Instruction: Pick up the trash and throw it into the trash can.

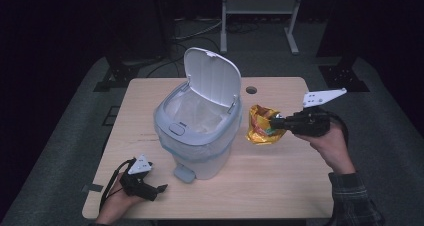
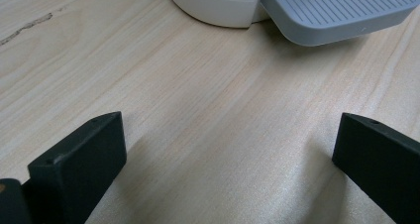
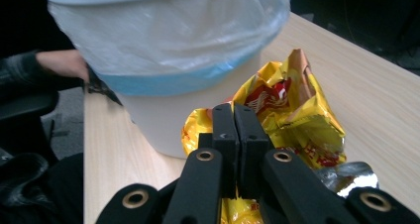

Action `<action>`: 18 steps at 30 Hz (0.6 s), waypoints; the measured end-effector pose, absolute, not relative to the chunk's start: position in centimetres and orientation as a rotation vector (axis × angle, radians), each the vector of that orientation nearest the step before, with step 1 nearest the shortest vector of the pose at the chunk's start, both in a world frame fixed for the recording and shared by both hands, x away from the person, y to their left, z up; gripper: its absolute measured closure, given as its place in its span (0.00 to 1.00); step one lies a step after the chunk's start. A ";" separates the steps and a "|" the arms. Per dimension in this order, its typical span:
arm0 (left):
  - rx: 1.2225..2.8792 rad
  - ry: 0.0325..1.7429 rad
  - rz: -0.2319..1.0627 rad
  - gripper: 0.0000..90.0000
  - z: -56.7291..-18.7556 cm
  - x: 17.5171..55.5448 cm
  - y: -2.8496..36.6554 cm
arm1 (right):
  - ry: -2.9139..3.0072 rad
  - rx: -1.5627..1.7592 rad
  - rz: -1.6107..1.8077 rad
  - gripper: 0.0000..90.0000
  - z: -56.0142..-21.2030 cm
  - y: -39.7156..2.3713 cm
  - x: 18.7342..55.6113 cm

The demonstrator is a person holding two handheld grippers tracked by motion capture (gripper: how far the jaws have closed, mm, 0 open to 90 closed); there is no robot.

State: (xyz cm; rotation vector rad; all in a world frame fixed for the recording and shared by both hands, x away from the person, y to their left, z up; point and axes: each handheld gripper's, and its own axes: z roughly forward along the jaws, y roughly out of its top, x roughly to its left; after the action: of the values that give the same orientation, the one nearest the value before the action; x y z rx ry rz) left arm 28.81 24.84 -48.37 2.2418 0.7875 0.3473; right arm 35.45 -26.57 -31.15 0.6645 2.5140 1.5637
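A crumpled yellow and red snack bag [image 1: 262,125] hangs just right of the white pedal bin [image 1: 200,123], and my right gripper [image 1: 275,121] is shut on it. In the right gripper view the two jaws press together on the snack bag [image 3: 292,110], with the bin's plastic liner [image 3: 168,35] close behind. The bin's lid [image 1: 212,76] stands up open. My left gripper [image 1: 161,188] rests low at the table's front left, open, with bare wood between its jaws. In the left gripper view, my left gripper [image 2: 228,149] faces the bin's grey foot pedal [image 2: 337,11].
The light wooden table [image 1: 280,181] has a round cable hole [image 1: 251,90] behind the bag. A metal stand [image 1: 260,8] and cables lie on the dark floor beyond the far edge. The person's other sleeve and hand [image 3: 64,65] show past the bin in the right gripper view.
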 end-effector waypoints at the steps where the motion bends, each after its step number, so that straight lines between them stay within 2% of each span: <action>1: 2.242 0.787 0.347 0.00 -48.4 28.8 24.8 | 2.512 0.656 1.576 0.98 -31.0 -26.6 35.3; 18: 2.242 0.788 0.348 0.00 -48.4 28.8 24.8 | 2.481 0.532 1.748 0.98 -28.3 -27.1 33.5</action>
State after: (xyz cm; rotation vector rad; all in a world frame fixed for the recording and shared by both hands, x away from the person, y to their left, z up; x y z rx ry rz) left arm 28.81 24.84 -48.37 2.2418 0.7878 0.3475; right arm 33.55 -27.08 -28.35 0.5316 2.4814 1.7479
